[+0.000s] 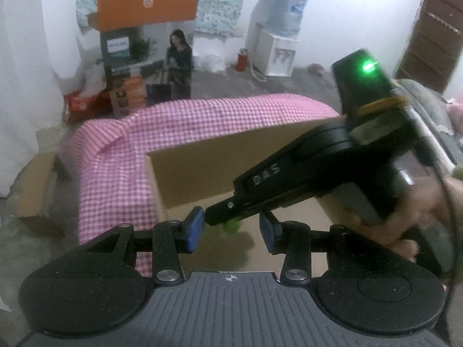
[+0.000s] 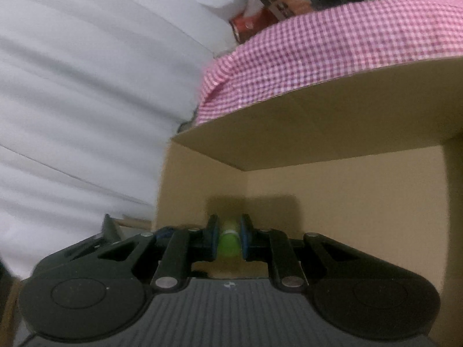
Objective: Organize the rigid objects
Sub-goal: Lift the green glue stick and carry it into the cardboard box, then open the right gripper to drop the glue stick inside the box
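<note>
My right gripper is shut on a small green cylinder-shaped object and holds it inside an open cardboard box, near the box's back left corner. In the left wrist view the right gripper reaches in from the right, with the green object showing under its tip. My left gripper is open and empty, its blue pads hovering over the same cardboard box, close to the right gripper's tip.
A pink checked cloth covers the surface behind and left of the box, and drapes over its flap. White curtain hangs at the left. Boxes, a water dispenser and a brown door stand farther off.
</note>
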Motion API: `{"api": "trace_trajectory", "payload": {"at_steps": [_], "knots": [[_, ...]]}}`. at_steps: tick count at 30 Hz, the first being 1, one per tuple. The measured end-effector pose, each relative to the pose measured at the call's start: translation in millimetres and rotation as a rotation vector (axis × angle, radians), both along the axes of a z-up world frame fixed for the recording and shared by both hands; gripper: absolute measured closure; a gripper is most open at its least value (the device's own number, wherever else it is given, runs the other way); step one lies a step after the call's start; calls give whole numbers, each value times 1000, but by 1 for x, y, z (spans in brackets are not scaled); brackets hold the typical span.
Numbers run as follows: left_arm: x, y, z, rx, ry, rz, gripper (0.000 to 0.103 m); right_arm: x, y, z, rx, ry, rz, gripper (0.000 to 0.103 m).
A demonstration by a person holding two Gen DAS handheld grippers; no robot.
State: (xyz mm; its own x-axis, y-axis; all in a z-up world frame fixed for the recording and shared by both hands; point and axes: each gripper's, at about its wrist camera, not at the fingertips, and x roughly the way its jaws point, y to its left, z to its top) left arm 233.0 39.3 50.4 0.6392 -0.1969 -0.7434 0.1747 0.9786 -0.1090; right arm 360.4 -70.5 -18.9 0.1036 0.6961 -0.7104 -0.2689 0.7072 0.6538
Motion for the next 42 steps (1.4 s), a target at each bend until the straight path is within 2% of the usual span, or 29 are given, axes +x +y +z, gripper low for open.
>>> {"api": "trace_trajectory", "payload": {"at_steps": [8,11,15,20,25,28,34,40,42], "knots": [[-19,15,16,-27,-69,50,57,16,28,-17,-56,9,30,87],[-26,20,19,-44,-85,57,55,20,31,-18,-46,8,31,87],[-33,23,22,-68,-104,53,50,22,22,-10,-7,1,23,85],[-43,28,25,-102,-123,53,45,11,1,17,6,-47,24,85],[-55,33,23,-125,-132,44,38,-17,-13,48,-88,-91,133,84],[-61,36,20,-136,-134,31,34,-32,-22,50,-156,-11,190,84],[-67,44,13,-181,-119,16,29,-46,-34,27,-304,195,245,84],[-70,54,7,-190,-124,39,27,-39,-39,3,-355,355,262,83],[-70,58,6,-196,-125,49,27,-32,-35,-9,-360,402,257,78]]}}
